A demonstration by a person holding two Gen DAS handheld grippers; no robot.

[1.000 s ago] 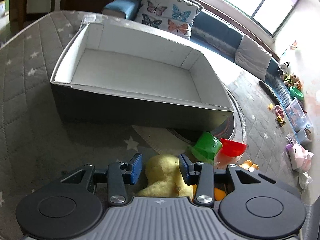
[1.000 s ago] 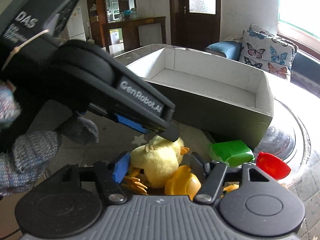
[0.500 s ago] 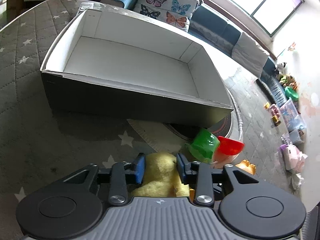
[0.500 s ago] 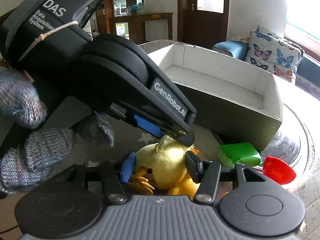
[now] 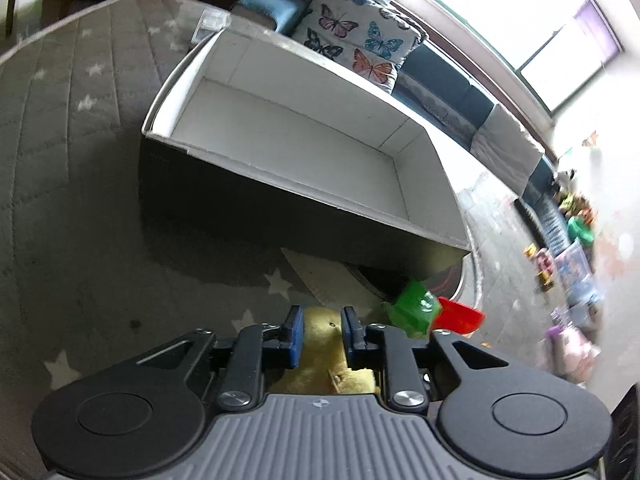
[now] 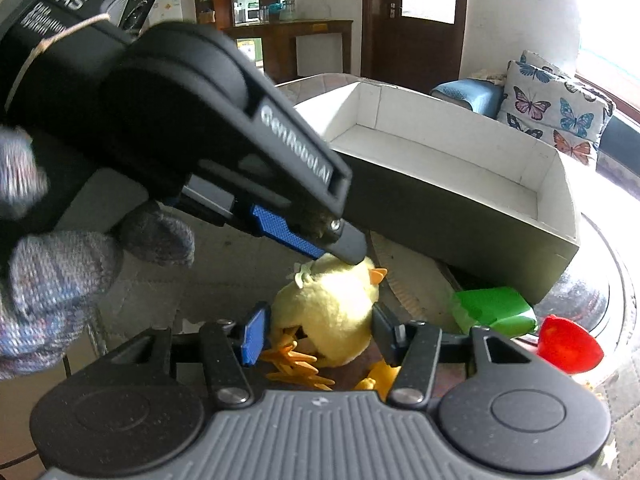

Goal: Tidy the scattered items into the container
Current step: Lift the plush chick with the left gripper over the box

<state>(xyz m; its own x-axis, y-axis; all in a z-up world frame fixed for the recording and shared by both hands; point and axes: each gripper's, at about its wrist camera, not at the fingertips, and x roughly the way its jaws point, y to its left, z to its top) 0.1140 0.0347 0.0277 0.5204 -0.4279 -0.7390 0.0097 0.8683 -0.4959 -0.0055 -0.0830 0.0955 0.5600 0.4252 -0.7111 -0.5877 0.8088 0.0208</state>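
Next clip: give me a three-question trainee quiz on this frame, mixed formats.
1. True or false: the white-lined box already holds a toy.
2. Which toy is the left gripper shut on? A) green cup B) yellow plush chick C) red cup
3. Fill in: the green cup lies on its ____ beside the red cup.

Key: 1 false; 2 B; 3 side.

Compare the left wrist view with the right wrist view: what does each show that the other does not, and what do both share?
Left wrist only: floor toys by the far wall. Right wrist only: the gloved hand, the dark door, the chick's orange feet. Both: the yellow plush chick between tongs, the empty box, the green block, the red piece.
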